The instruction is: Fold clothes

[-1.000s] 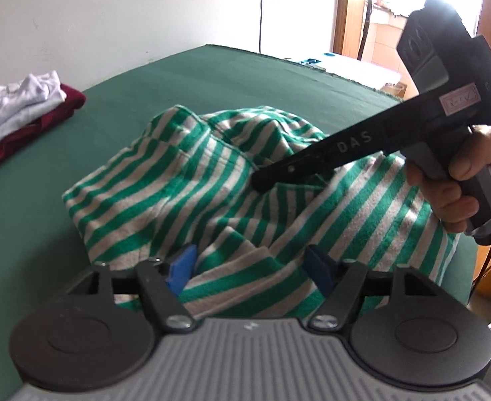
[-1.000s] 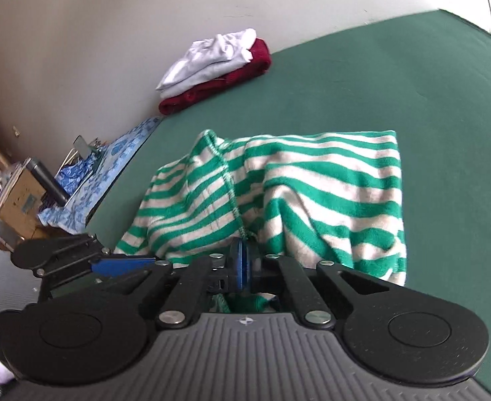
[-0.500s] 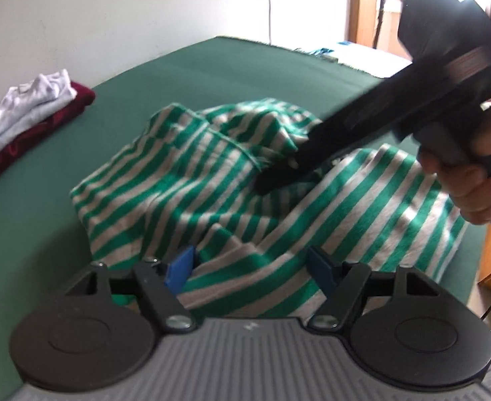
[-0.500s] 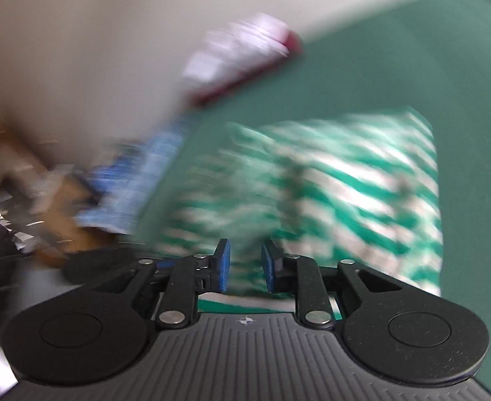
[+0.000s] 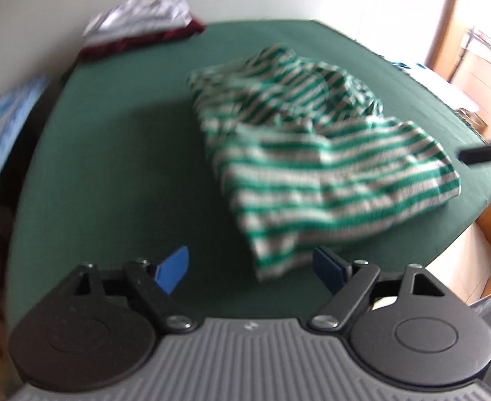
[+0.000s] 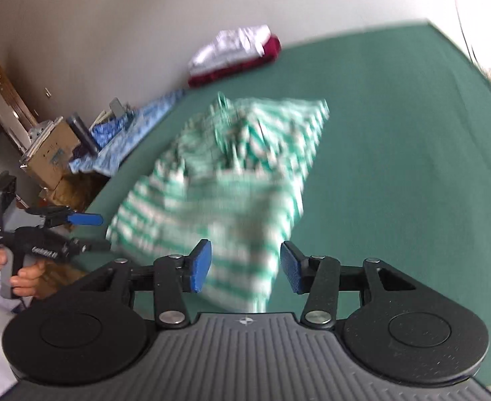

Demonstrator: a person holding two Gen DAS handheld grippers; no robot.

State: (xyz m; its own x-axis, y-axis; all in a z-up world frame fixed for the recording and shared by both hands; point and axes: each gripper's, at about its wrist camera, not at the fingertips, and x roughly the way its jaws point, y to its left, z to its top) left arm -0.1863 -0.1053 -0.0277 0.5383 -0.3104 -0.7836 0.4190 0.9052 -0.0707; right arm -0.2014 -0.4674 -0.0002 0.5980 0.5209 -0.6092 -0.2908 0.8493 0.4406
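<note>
A green-and-white striped garment lies crumpled in a heap on the green table. My left gripper is open, just short of the garment's near corner, and its pads touch no cloth. It also shows at the left of the right wrist view as the left gripper, held by a hand. My right gripper has its jaws opening. The garment's near edge shows in the gap, but the pads do not press on it. One finger of the right gripper pokes in at the right edge.
A stack of folded white and dark red clothes sits at the table's far corner by the wall. A blue patterned cloth and a cardboard box lie beyond the table's side edge.
The right gripper, shut on a fold of the garment, has let go and drawn back. The left gripper has pulled away sideways; the garment now lies ahead to its right.
</note>
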